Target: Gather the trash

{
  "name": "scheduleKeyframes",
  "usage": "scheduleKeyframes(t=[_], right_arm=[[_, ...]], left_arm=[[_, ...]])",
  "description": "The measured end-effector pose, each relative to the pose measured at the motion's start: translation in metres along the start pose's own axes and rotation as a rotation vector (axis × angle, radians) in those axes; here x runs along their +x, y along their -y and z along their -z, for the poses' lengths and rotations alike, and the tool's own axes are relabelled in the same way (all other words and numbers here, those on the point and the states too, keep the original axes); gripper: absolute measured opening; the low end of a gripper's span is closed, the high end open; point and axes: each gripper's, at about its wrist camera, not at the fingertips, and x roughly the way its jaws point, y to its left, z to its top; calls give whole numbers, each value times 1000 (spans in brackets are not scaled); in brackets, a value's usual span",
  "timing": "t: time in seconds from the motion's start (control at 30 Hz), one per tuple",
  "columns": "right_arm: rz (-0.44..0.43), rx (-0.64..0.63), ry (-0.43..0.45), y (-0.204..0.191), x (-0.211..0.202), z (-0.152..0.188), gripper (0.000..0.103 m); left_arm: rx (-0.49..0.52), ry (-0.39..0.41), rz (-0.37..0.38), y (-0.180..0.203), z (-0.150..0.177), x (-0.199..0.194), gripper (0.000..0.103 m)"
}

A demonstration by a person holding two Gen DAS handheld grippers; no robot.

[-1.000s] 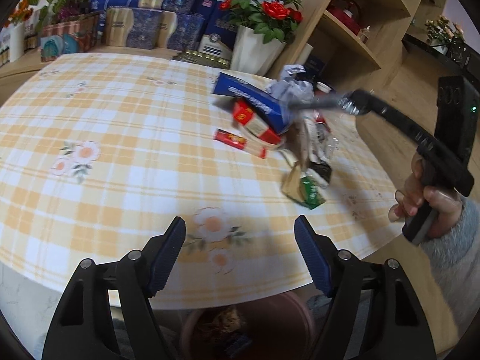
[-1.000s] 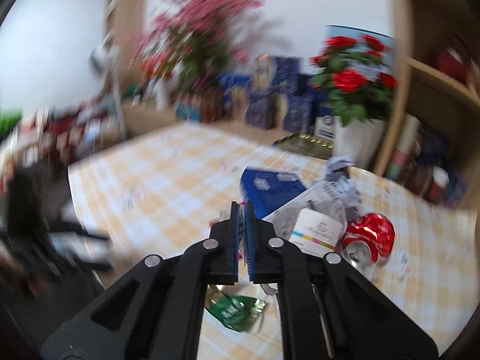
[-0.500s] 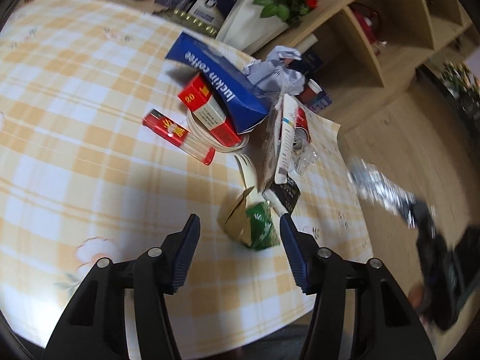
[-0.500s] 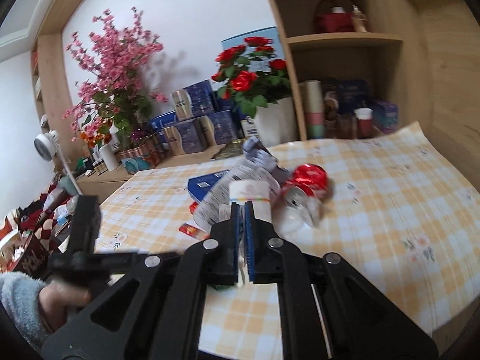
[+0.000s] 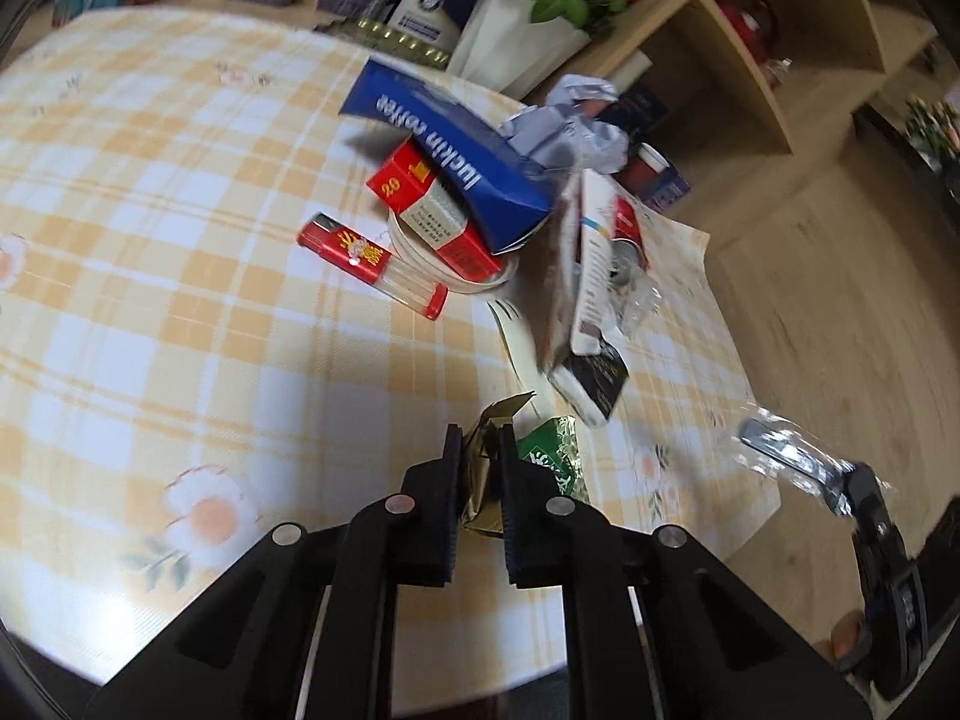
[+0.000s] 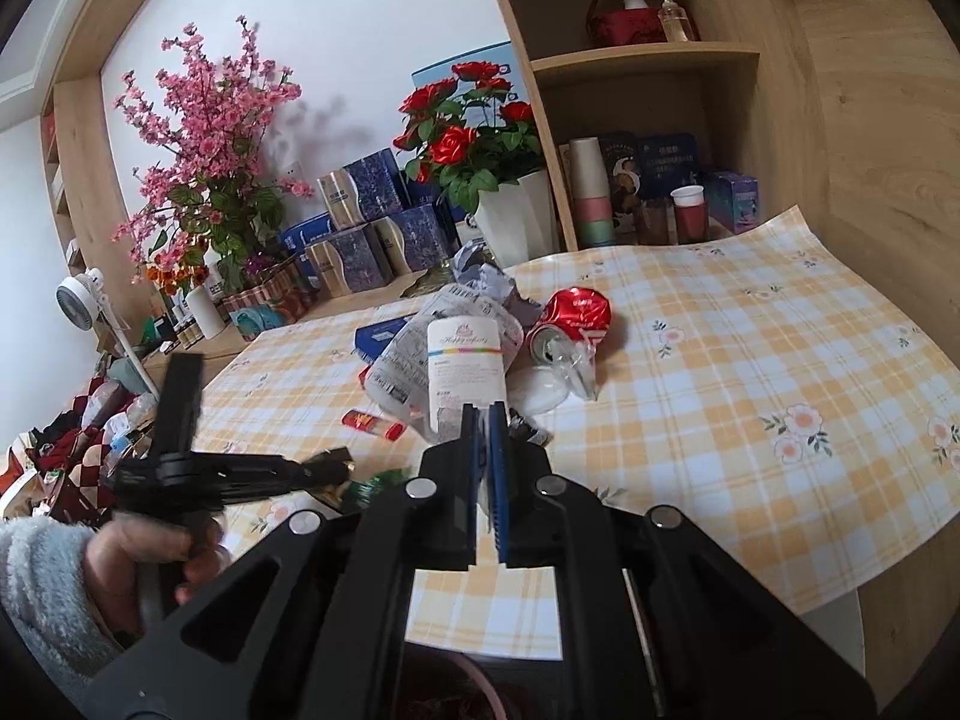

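Since half a second ago the left gripper (image 5: 480,468) has closed from wide open onto the crumpled gold-and-green foil wrapper (image 5: 489,462), low centre of frame on the checked tablecloth (image 5: 180,276). Right gripper (image 6: 483,456) fingers pressed together; whether they pinch anything, cannot tell. Lift straight up, grip firm, clear of the black-and-white carton (image 5: 591,384) just beside.

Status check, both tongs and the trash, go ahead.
Left tongs shut on gold-green wrapper. Right tongs shut, empty. Trash pile close behind wrapper.

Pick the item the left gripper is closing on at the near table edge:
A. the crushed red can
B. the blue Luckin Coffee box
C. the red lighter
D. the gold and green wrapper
D: the left gripper has its fingers pinched around the gold and green wrapper, apart from the pile behind it.
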Motion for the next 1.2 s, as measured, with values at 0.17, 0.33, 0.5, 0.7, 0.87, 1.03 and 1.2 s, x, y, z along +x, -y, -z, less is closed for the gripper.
scheduleKeyframes(t=[0.17,0.33,0.5,0.7,0.87,1.03,1.2], right_arm=[[-25,4,-20,-15,-8,13,8],[-43,-11,-46,-35,-17,32,8],[-68,-40,-104,-57,-24,58,8],[-72,-135,-212,-84,-20,90,8],[-50,-163,-316,-93,-3,119,8],[3,-192,-416,-96,17,142,8],[2,-177,-429,-92,19,146,8]], left_arm=[[82,26,-26,2,18,-48,11],[178,39,-65,-4,50,-95,11],[228,29,-63,-15,84,-130,11],[232,40,-81,-30,118,-148,11],[213,34,-114,-40,138,-138,11],[226,30,-126,-42,151,-129,11],[197,44,-104,-49,154,-129,12]])
